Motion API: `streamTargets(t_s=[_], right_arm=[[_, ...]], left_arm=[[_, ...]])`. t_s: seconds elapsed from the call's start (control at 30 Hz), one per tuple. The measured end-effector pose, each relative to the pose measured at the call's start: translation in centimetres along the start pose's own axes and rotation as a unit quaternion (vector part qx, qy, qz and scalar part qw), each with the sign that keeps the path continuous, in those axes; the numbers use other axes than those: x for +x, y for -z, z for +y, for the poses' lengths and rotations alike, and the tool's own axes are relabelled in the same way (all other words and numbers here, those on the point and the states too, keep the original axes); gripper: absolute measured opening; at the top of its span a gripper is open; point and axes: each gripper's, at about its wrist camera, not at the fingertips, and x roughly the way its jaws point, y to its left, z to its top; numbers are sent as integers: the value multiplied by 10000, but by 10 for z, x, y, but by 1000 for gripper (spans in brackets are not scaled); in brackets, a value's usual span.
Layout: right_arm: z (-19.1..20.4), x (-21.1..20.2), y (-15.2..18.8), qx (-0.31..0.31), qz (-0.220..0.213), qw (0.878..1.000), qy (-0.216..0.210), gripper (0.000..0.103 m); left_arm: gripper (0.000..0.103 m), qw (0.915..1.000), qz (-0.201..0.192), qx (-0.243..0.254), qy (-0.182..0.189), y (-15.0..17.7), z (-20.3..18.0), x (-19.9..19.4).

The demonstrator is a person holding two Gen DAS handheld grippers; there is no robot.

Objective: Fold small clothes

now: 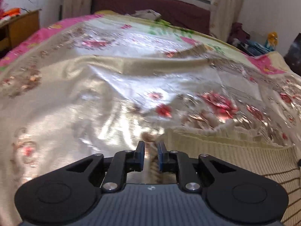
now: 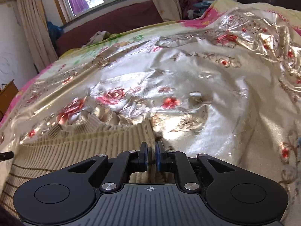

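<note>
A cream ribbed knit sweater with thin brown stripes lies flat on the shiny floral bedspread. My left gripper sits low at the sweater's left edge. Its blue pads stand a narrow gap apart, with the knit edge lying between them, and they do not press on it. In the right wrist view the same sweater spreads to the left, its collar towards the far side. My right gripper is at the sweater's right edge, jaws slightly apart around the blurred edge of the knit.
The bedspread is wrinkled and stretches far ahead. A crumpled cloth lies at the bed's far end before a dark red backboard. A wooden cabinet stands at the left, clutter at the right.
</note>
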Motion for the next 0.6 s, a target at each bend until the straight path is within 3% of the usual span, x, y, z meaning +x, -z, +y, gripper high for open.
streamTargets(t_s=[0.07,0.13,0.23,0.37,0.47,0.53,0.6], right_arm=[[-5,-7,2,75,-10,9999,77,12],[-8,-22,8,119,-73,9999,63,12],[-6,-54,26,86,-172,9996,-220,13],[1,-88,60,-47,7,9980,-630,14],[4,-101,84,-188,199,9965,-796,14],[8,-95,95,-527,452,9965,-455,13],[3,-83,102,-628,699,9955,-132,14]], left_arm=[[19,9999,-79,-73,-1,4,4,-12],[20,9995,-145,-122,239,15,5,-31],[23,9980,-130,-36,614,41,-2,-59],[25,9954,116,-9,948,80,-8,-73],[26,9969,405,129,663,99,-8,-65],[33,9970,599,206,437,110,-2,-56],[33,9970,554,159,512,113,5,-57]])
